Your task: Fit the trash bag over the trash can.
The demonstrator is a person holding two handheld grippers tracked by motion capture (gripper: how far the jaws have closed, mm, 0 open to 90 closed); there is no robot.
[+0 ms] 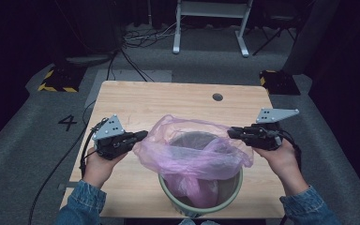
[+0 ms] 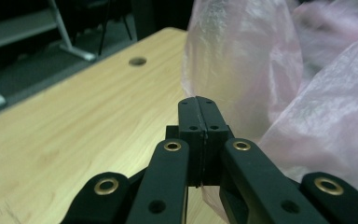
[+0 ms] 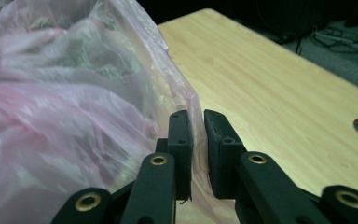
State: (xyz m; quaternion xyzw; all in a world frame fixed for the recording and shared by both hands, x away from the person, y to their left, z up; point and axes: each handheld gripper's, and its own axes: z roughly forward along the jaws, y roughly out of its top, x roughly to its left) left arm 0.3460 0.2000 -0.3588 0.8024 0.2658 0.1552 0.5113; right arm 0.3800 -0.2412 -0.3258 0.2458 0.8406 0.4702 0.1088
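Note:
A thin pink plastic bag (image 1: 194,152) is draped in and over a round pale green bin (image 1: 225,199) at the table's front middle. My left gripper (image 1: 143,135) meets the bag's left edge. In the left gripper view its jaws are pressed together (image 2: 198,101), and the bag's film (image 2: 242,70) runs out from under them. My right gripper (image 1: 231,132) is at the bag's right edge. In the right gripper view its jaws stand a narrow gap apart (image 3: 198,116), with the bag's edge (image 3: 121,93) running through that gap.
The wooden table (image 1: 168,98) has a round cable hole (image 1: 217,97) at the back right. Black cables trail off the left side to the grey floor. A white frame stand (image 1: 211,23) and yellow-black blocks (image 1: 58,79) sit beyond the table.

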